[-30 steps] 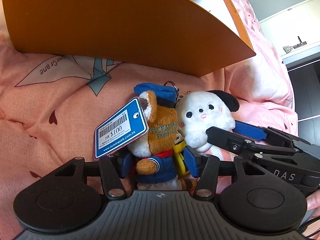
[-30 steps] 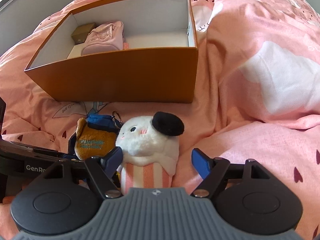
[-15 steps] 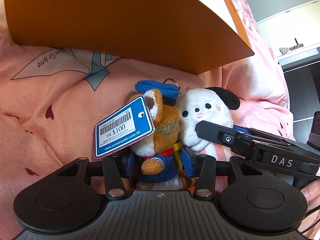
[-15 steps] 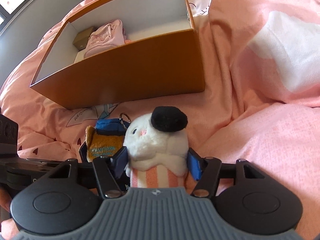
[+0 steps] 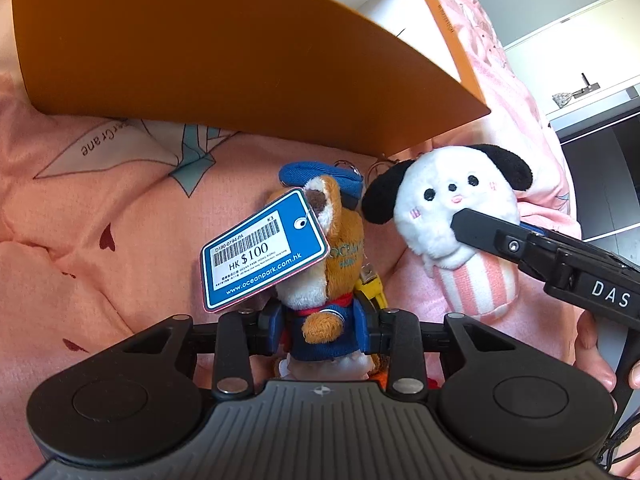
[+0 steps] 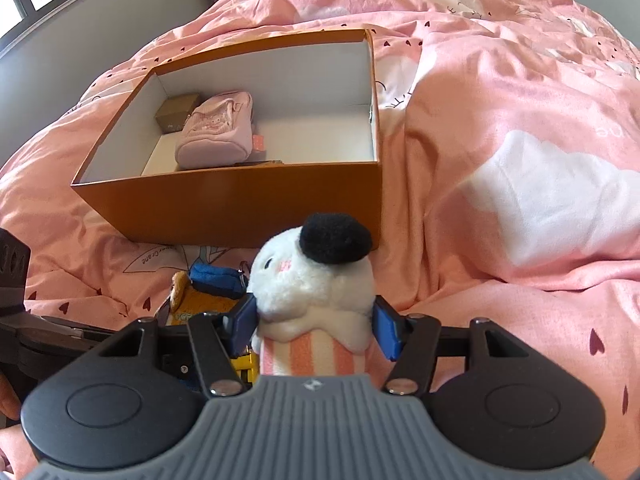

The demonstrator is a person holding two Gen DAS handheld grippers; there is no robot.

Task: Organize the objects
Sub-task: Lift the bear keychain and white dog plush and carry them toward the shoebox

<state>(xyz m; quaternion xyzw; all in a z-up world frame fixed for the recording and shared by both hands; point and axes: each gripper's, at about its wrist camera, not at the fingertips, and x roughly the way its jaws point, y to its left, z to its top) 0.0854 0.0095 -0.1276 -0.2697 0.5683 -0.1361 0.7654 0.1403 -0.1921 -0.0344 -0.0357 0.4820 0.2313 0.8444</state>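
Up comes my white dog (image 6: 316,292) since a second ago, right gripper (image 6: 316,326) pinching it, left gripper (image 5: 322,320) closing, squeezing bear (image 5: 324,264), orange box (image 6: 240,204) beyond

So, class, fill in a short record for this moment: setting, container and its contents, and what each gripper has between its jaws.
Setting: pink bedspread
Container: open orange box on the bed
Box contents: pink pouch, small brown box
Left gripper: jaws closing on the brown plush keychain, blue price tag attached
Right gripper: jaws gripping the white plush dog, black ears, striped body
Plush positions: side by side, in front of the box
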